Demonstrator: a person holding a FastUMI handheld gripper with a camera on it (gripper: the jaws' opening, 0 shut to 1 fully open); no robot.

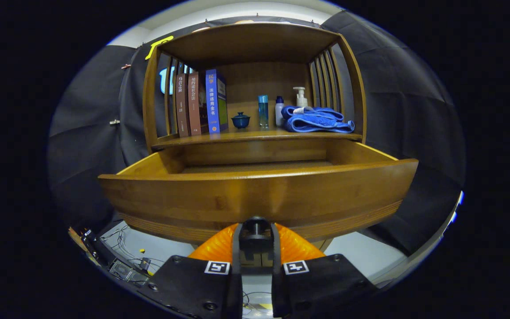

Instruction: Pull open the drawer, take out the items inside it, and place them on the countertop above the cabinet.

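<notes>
The gripper (256,228), with orange ribbed fingers (214,248), is closed to a narrow gap around a small dark knob (256,221) at the lower centre of the front panel of the brown wooden drawer (255,199). The drawer stands pulled out from the wooden cabinet (255,44), and its visible floor is bare wood. The countertop (255,135) above carries three upright books (199,104), a small blue lidded cup (240,119), a blue bottle (262,110), a white bottle (279,110), a white pump bottle (299,96) and a folded blue towel (317,120).
</notes>
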